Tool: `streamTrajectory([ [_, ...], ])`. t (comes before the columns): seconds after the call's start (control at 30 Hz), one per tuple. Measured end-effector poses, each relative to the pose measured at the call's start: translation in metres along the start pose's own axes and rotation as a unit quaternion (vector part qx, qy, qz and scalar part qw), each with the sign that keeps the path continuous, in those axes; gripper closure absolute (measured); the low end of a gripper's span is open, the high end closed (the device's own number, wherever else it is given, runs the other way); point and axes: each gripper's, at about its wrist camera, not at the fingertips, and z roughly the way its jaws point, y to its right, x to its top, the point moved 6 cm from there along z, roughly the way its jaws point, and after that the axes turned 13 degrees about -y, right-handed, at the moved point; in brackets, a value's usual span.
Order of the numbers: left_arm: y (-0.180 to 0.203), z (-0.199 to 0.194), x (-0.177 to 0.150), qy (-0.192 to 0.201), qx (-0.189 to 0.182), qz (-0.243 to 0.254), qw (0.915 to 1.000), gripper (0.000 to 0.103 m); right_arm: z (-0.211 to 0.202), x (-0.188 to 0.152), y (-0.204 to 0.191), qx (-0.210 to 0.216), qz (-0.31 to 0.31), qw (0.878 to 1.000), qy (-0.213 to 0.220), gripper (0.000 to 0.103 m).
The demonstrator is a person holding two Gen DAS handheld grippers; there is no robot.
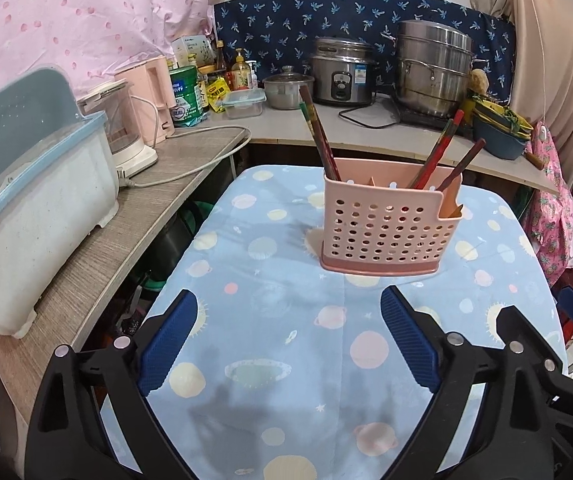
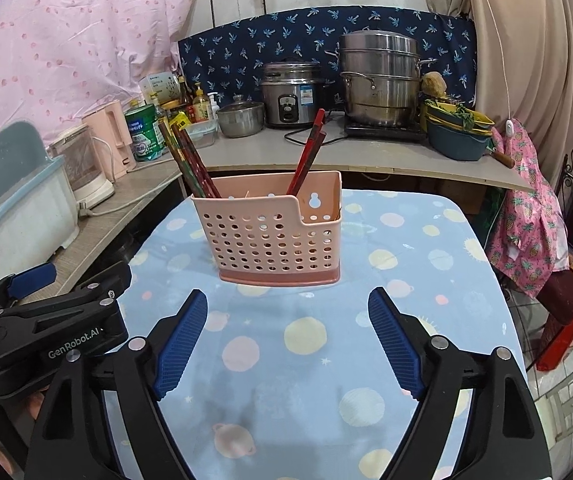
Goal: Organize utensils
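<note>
Pink perforated utensil holder (image 1: 390, 220) upright on the planet-print tablecloth (image 1: 286, 344), nearer the table's far edge than the near one, roughly mid-width. Dark red chopsticks (image 1: 320, 140) leaning out of its left compartment, more (image 1: 440, 152) slanting from the right side; in the right wrist view, one bundle (image 2: 190, 160) at left, a pair (image 2: 306, 152) toward the right. Left gripper (image 1: 289, 336) spread wide, nothing between the blue pads (image 1: 168, 344), hovering short of the holder near the table's near edge. Right gripper (image 2: 288, 336) likewise wide, gripping nothing. Beyond the far edge, a counter (image 1: 366, 128) with rice cooker (image 1: 342, 72) and stacked steamer (image 1: 432, 68); dish rack (image 1: 26, 200) at left.
</note>
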Motion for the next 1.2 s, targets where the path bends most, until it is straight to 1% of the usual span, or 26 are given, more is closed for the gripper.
streamTrajectory([
  [0.17,-0.003,0.003,-0.004,-0.010,0.000,-0.002,0.9999,0.013,0.003,-0.004,-0.001,-0.002,-0.001,1.000,-0.009,0.021],
  [0.3,-0.004,0.005,-0.008,-0.015,-0.001,0.001,0.9999,0.013,0.003,-0.006,-0.001,-0.013,-0.005,1.000,-0.011,0.019],
  [0.5,-0.003,0.004,-0.010,-0.017,0.011,0.009,0.9998,0.013,0.005,-0.010,0.000,-0.014,-0.002,1.000,-0.016,0.019],
  [0.97,-0.004,0.001,-0.005,-0.017,0.034,0.003,0.9993,0.013,0.009,-0.005,0.000,-0.009,-0.002,1.000,-0.015,0.019],
  [1.2,0.000,0.006,-0.002,-0.023,0.037,-0.002,0.9990,0.013,0.012,-0.002,0.003,-0.008,0.001,1.000,-0.016,0.019],
])
